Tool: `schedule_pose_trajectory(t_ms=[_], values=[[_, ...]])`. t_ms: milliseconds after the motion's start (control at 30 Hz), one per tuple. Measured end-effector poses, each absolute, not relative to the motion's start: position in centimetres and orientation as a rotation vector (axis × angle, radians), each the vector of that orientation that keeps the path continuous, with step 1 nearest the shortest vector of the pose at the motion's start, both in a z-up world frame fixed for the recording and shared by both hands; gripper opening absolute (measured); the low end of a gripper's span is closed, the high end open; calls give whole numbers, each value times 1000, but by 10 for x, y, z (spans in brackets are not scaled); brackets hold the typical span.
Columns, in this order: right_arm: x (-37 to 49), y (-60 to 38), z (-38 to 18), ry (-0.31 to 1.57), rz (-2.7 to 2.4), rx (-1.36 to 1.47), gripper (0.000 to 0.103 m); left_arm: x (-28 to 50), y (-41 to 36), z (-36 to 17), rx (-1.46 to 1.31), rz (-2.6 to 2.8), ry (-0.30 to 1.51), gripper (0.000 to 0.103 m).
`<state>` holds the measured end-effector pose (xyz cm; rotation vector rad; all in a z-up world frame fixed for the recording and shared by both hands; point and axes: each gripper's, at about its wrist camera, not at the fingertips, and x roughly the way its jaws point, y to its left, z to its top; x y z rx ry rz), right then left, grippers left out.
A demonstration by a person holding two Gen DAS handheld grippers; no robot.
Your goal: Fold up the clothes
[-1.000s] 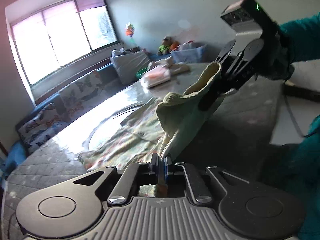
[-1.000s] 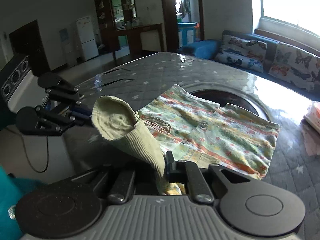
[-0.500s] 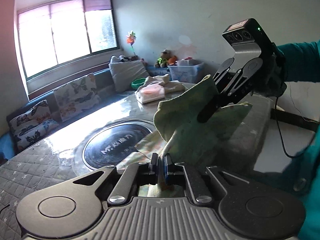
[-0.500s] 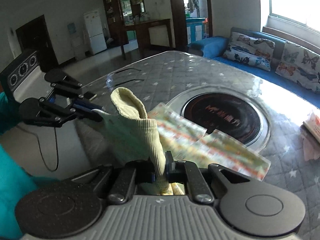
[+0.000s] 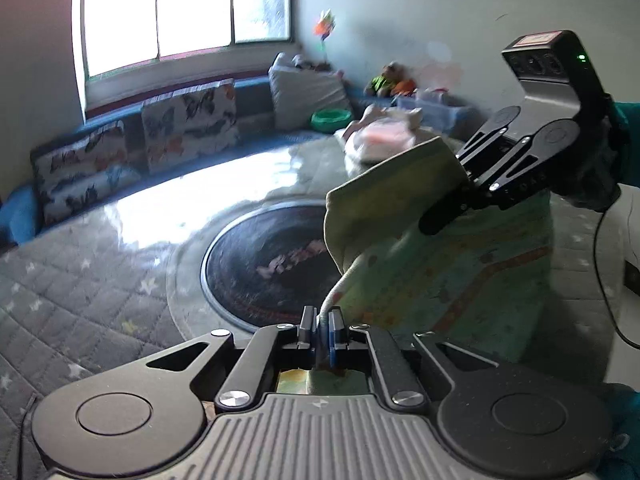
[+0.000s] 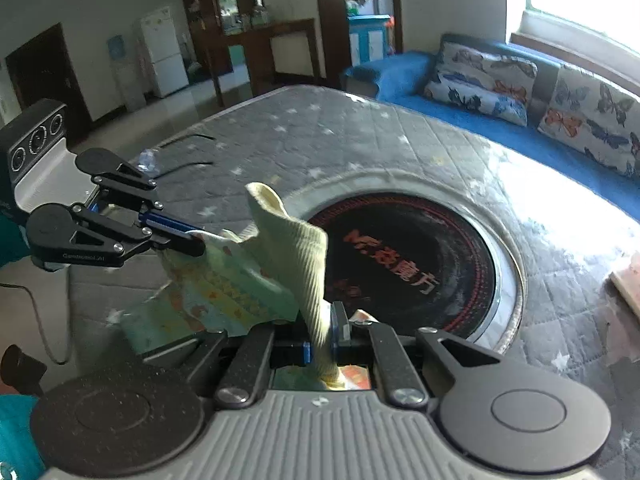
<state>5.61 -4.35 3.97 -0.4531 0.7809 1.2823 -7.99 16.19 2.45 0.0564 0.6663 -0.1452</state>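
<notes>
Soft printed cotton, the small shirt point(image 5: 460, 272) hangs above the quilted table point(image 5: 100, 280), its limp, light edge pinched by the left gripper point(image 5: 322, 330) and right gripper point(image 6: 326, 330), both clamped near corners.

pale green floral garment point(image 5: 460, 276), grey star-quilted table cover point(image 5: 80, 280).

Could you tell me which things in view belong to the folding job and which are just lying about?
Belonging to the job:
- patterned shirt, pinched at two spots
- left gripper
- right gripper
- quilted table

Lying about:
- bundle of clothes
- butterfly cushions
- green bowl
- fridge
</notes>
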Motion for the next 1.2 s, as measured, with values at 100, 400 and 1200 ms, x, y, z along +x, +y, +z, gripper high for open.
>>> schedule_pose_trajectory(t_ms=[100, 400, 1200], values=[[67, -34, 23, 803, 1264, -463, 9, -68, 171, 10, 18, -129, 701, 6], [84, -48, 22, 741, 1152, -424, 27, -60, 178, -4, -15, -122, 743, 6], [70, -109, -20, 766, 990, -379, 22, -53, 179, -8, -20, -107, 774, 7]])
